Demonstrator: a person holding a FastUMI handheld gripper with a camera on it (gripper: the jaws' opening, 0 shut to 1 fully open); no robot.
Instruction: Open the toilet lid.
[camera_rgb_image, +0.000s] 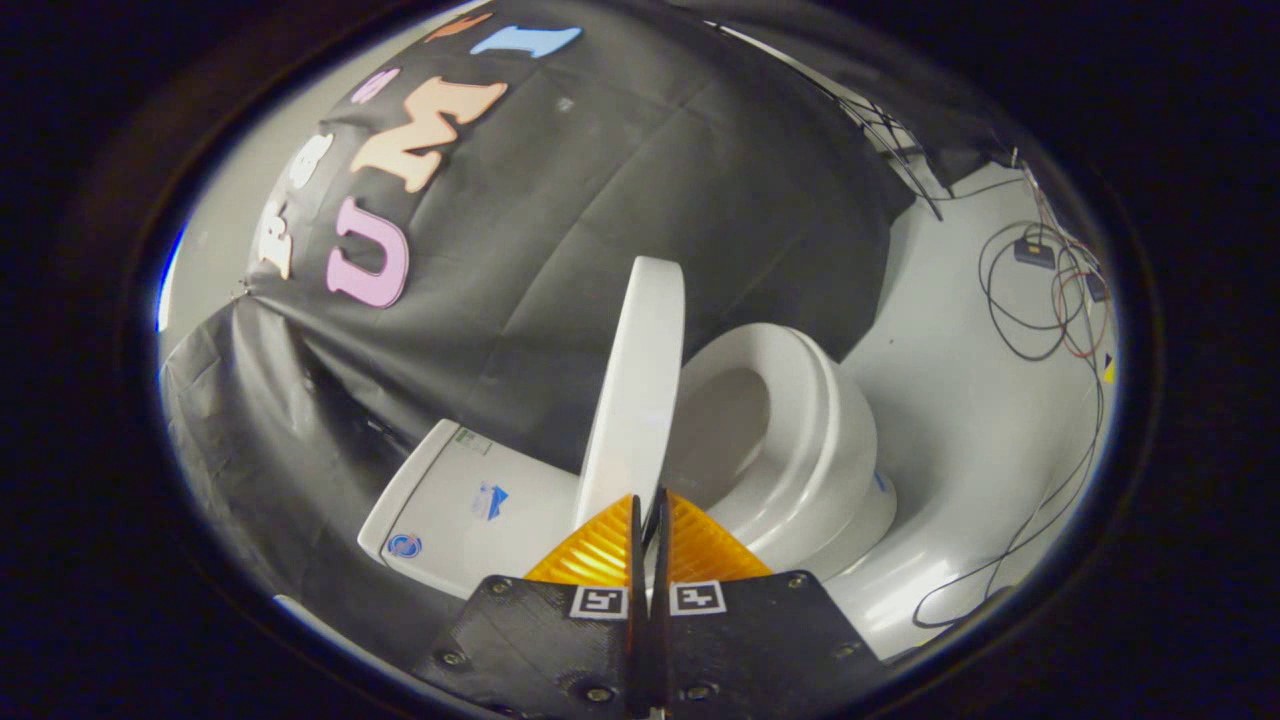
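The white toilet lid (635, 390) stands raised, nearly edge-on to me, between the tank (455, 500) and the seat ring (825, 430). The seat lies down on the bowl, and its opening (725, 425) is uncovered. My gripper (648, 500) is shut, its fingertips pressed together with nothing between them. The tips sit right at the lid's near edge, and the fingers hide that end of the lid. Whether the tips touch the lid I cannot tell.
The toilet's white base (900, 580) rests on a pale floor (960, 400). Loose cables (1040, 310) and small boxes lie on the floor beyond the bowl. Black cloth (620, 180) hangs close behind the tank and the lid.
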